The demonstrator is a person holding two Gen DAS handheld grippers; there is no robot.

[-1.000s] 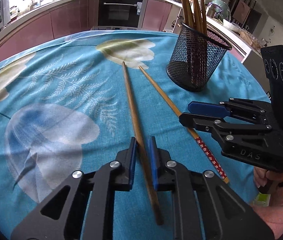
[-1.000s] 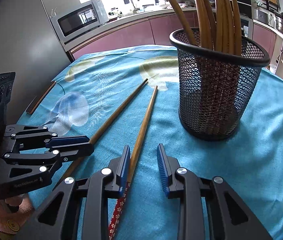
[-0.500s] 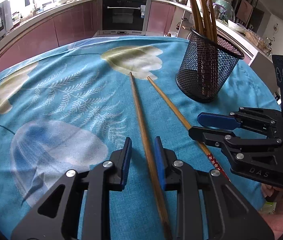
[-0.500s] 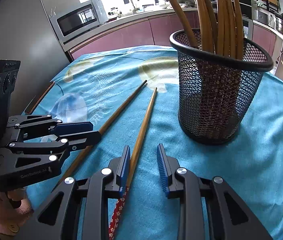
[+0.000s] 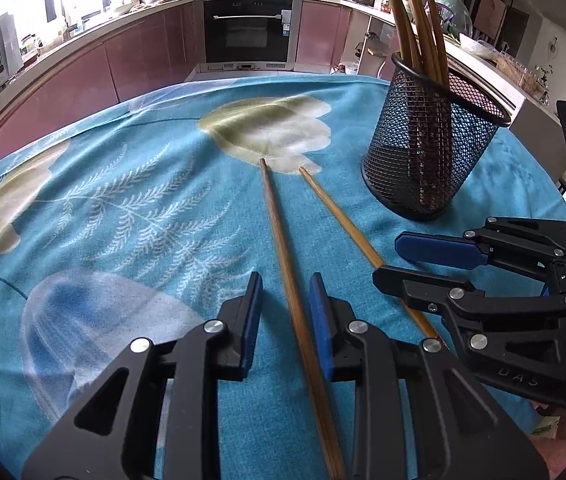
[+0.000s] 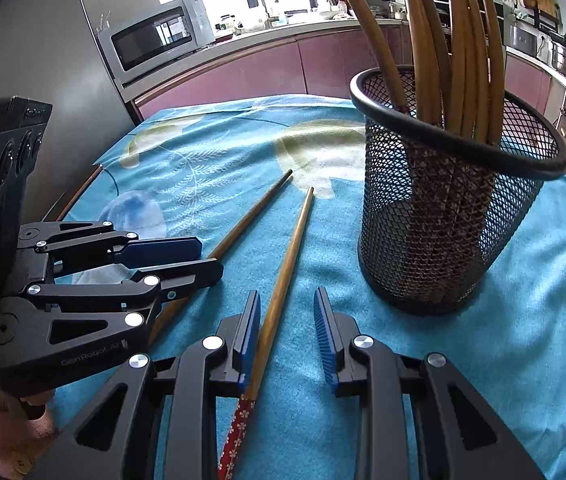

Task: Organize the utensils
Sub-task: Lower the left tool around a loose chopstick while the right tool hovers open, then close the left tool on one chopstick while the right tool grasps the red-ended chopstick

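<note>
Two wooden chopsticks lie side by side on the blue cloth. The darker chopstick (image 5: pixel 283 248) runs between the jaws of my left gripper (image 5: pixel 286 284), which is open and straddles it. The lighter chopstick (image 6: pixel 289 252) with a red flowered end lies between the jaws of my right gripper (image 6: pixel 287 300), close to the left pad, also open. A black mesh holder (image 6: pixel 443 216) with several chopsticks upright in it stands just right of them; it also shows in the left wrist view (image 5: pixel 427 152).
The table is covered with a blue cloth (image 5: pixel 123 200) with leaf prints. A brown stick-like thing (image 6: pixel 79 192) lies at the cloth's far left edge. Kitchen cabinets, an oven and a microwave (image 6: pixel 151 40) stand beyond the table.
My left gripper has opened wider around the dark chopstick and drawn back a little. The right gripper has hardly moved.
</note>
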